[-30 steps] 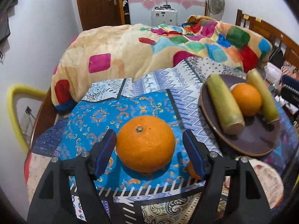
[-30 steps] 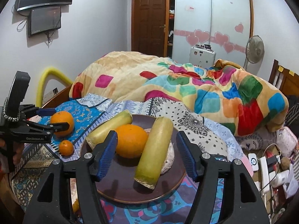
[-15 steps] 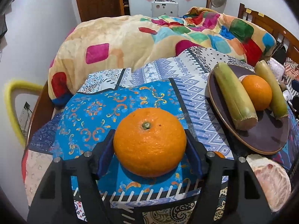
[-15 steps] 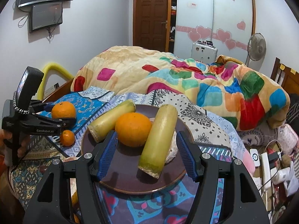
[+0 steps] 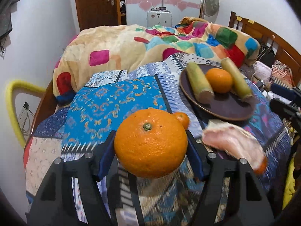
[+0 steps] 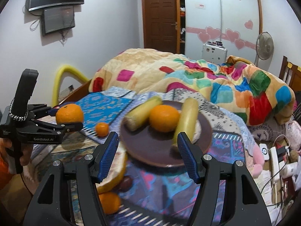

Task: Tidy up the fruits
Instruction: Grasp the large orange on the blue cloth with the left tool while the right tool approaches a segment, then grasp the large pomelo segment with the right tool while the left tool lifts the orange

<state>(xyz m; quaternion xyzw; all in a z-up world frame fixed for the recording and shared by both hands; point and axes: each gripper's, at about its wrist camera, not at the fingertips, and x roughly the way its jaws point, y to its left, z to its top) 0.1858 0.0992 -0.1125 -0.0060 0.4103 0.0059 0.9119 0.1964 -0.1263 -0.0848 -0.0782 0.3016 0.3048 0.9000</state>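
Note:
My left gripper (image 5: pixel 150 150) is shut on a large orange (image 5: pixel 150 143) and holds it lifted above the patterned cloth; it also shows in the right wrist view (image 6: pixel 69 114). A brown plate (image 5: pixel 225 109) at the right holds two pale green stalks (image 5: pixel 199 82) and another orange (image 5: pixel 219 80). A small mandarin (image 5: pixel 182 118) lies on the cloth behind the held orange. My right gripper (image 6: pixel 147 156) is open and empty, in front of the plate (image 6: pixel 150 156).
A peeled pomelo piece (image 5: pixel 231 143) lies near the plate, with another orange (image 6: pixel 109 202) and a dark fruit (image 6: pixel 125 182) by it. A colourful blanket (image 5: pixel 150 43) covers the bed behind. Cables and clutter (image 6: pixel 278 156) sit at the right.
My left gripper closed on the large orange and lifted it off the cloth. My right gripper drew back and up a little from the plate.

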